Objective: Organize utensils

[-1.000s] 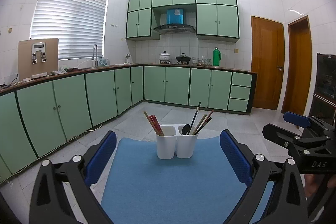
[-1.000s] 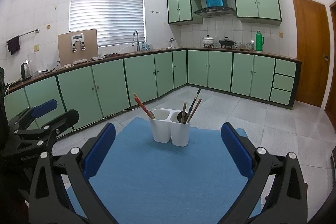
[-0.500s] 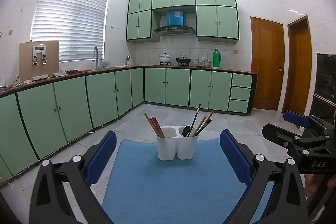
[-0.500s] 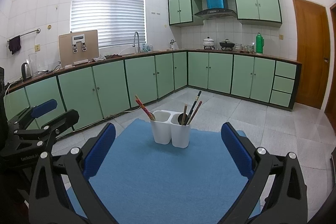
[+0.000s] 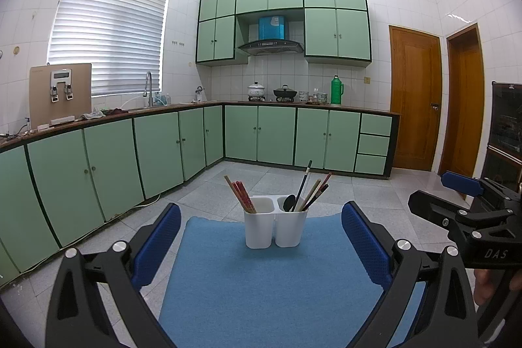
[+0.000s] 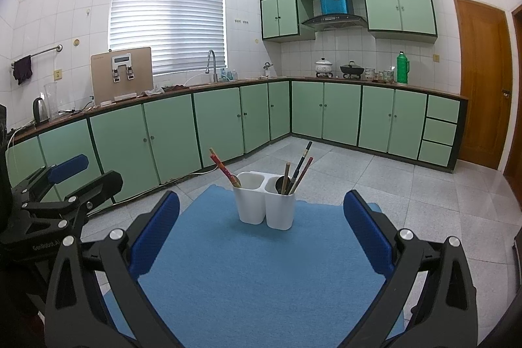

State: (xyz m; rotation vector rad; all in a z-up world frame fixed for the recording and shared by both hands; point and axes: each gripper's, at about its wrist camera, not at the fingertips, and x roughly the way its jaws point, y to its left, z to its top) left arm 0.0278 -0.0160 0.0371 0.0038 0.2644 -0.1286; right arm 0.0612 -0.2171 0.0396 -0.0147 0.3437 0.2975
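two hand-held grippers hover wide open over a blue mat (image 5: 261, 276) in a green-cabinet kitchen, utensils standing in a white holder (image 5: 275, 225) ahead of them.

the left gripper (image 5: 261, 245) and the right gripper (image 6: 261, 234) both have their blue-padded jaws spread apart and grasp nothing; each points at the white two-cup holder standing upright near the far edge of the mat, well apart from both sets of fingertips. red and wooden chopsticks (image 5: 240, 193) lean to the left out of the holder's left cup; a dark spoon (image 5: 288, 203) and several more sticks (image 5: 310, 189), dark, pale and reddish, fan to the right from the right cup. in the left wrist view the right gripper shows at the right edge, level with the holder.
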